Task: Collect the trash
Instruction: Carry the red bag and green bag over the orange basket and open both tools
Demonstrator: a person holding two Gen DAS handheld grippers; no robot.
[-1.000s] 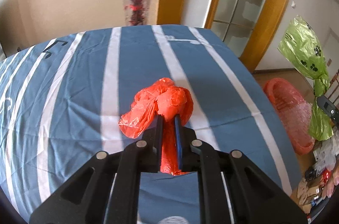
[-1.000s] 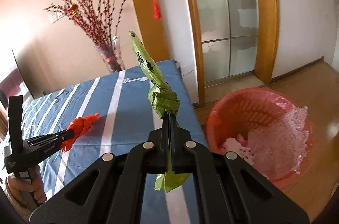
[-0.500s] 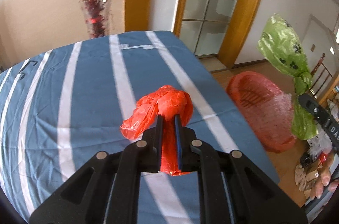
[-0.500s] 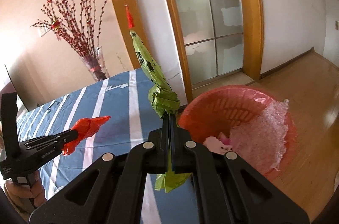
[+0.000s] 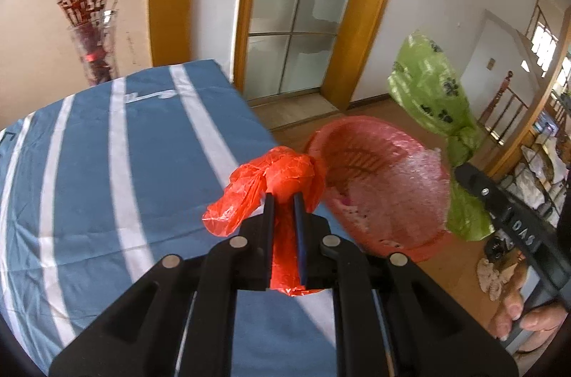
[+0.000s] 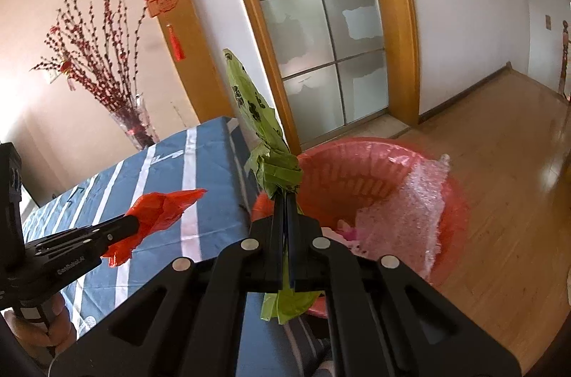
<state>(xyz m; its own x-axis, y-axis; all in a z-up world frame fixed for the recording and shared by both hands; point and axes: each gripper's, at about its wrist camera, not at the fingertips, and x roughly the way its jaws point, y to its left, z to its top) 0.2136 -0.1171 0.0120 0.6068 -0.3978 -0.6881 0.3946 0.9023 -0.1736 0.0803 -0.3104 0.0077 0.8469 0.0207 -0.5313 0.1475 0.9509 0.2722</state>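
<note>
My left gripper (image 5: 283, 197) is shut on a crumpled red plastic bag (image 5: 274, 177) and holds it in the air over the table's right edge; both show in the right wrist view (image 6: 160, 209). My right gripper (image 6: 285, 197) is shut on a green plastic bag (image 6: 260, 123) with black prints, held up beside the red basket's near rim; the bag also shows in the left wrist view (image 5: 433, 91). The red plastic basket (image 6: 460, 198) stands on the floor right of the table and holds bubble wrap (image 6: 403, 216) and pale scraps; it also shows in the left wrist view (image 5: 424, 245).
A table with a blue cloth with white stripes (image 5: 89, 163) lies to the left. A glass vase of red twigs (image 5: 92, 52) stands at its far edge. A glass door in a wooden frame (image 6: 321, 31) is behind. Wooden floor (image 6: 506, 163) spreads right.
Both grippers have swung right, away from the table top. The basket now sits much closer and more central in both views. Both bags stay held.
</note>
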